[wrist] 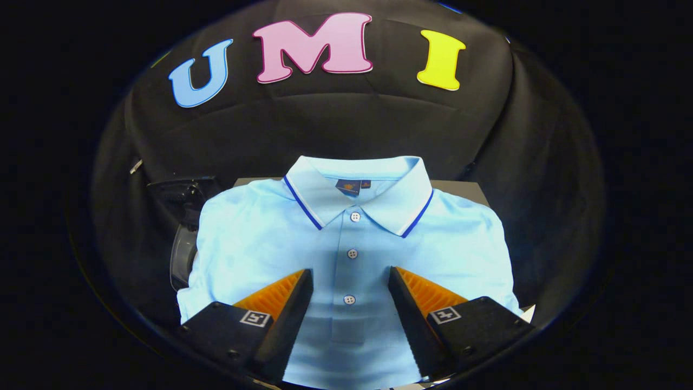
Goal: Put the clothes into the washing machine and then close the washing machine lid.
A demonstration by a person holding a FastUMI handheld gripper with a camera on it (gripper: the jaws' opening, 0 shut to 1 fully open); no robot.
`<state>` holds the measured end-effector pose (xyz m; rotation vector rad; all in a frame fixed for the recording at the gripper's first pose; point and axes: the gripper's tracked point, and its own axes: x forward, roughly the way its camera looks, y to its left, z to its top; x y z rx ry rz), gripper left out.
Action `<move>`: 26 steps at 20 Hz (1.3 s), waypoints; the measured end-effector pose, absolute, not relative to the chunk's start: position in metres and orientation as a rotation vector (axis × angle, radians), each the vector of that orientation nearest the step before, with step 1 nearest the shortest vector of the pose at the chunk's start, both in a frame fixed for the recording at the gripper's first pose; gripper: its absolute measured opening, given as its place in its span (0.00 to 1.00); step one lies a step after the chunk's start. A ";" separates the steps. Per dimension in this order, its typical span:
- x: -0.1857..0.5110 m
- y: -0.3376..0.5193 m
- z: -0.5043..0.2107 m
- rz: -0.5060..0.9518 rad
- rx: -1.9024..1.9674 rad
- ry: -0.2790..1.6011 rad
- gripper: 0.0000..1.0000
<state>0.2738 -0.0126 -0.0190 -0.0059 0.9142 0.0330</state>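
Observation:
A light blue polo shirt (352, 238) lies folded flat, collar away from me, its button placket running down the middle. Its collar has a dark blue and white edge stripe. My gripper (351, 276) hovers over the lower chest of the shirt with its two fingers spread wide apart, one on each side of the placket. Nothing is held between them. Whether the fingertips touch the cloth I cannot tell. A dark, partly hidden object with a curved rim (184, 238), possibly the washing machine, sits just beyond the shirt's left sleeve.
The shirt rests on a dark surface (471, 189) whose far edge shows behind the right shoulder. Black cloth walls close in behind and on both sides. A small white corner (528, 311) pokes out by the shirt's right hem.

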 end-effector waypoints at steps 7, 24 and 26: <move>0.273 -0.004 -0.019 0.010 0.002 0.935 0.23; 0.275 0.006 0.034 0.058 0.088 0.763 0.07; 0.276 0.005 0.044 0.066 0.091 0.746 0.07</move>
